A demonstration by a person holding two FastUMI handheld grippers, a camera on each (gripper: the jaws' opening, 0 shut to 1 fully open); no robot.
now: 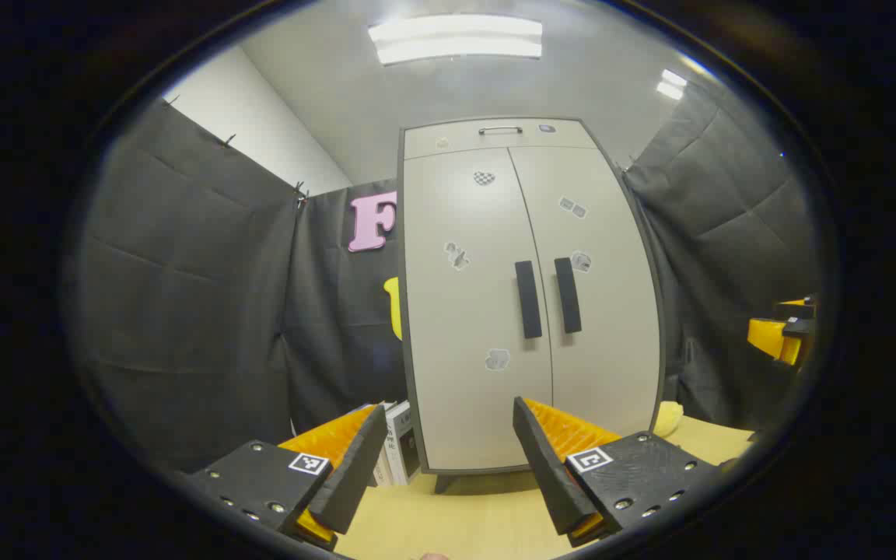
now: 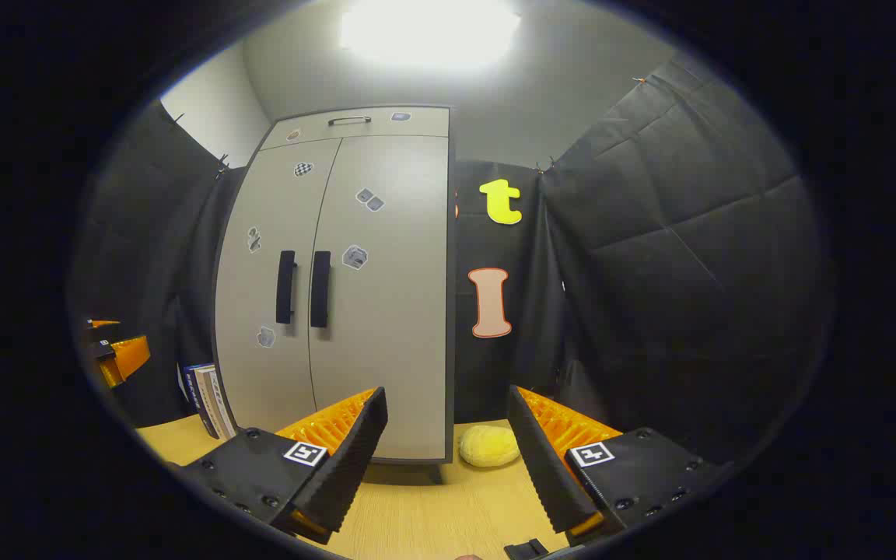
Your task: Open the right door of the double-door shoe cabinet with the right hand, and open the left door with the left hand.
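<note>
At the table's far edge stands the cabinet [image 1: 530,295], upright, its long axis vertical, its front facing me. Both doors are shut: the left door [image 1: 467,311] and the right door [image 1: 603,311] meet at a center seam. 2 dark bar handles run vertically on either side of that seam, the left handle [image 1: 528,299] and the right handle [image 1: 568,295] just beside each other. A drawer [image 1: 498,138] with a small metal pull sits above the doors. Several small stickers dot the doors; I can read no writing on them.

My left gripper [image 1: 448,459] hangs low over the table [image 1: 456,521], jaws spread wide with nothing between them, well apart from the cabinet. My right gripper [image 2: 448,455] is likewise released and bare, also short of the doors; in the left gripper view it shows at the right edge.

Books [image 1: 400,451] stand on the table by the cabinet's left bottom corner; their spine print is too small to read. A yellow soft lump [image 2: 489,446] lies on the table at the cabinet's right bottom corner. Neither lies between my grippers and the handles.
</note>
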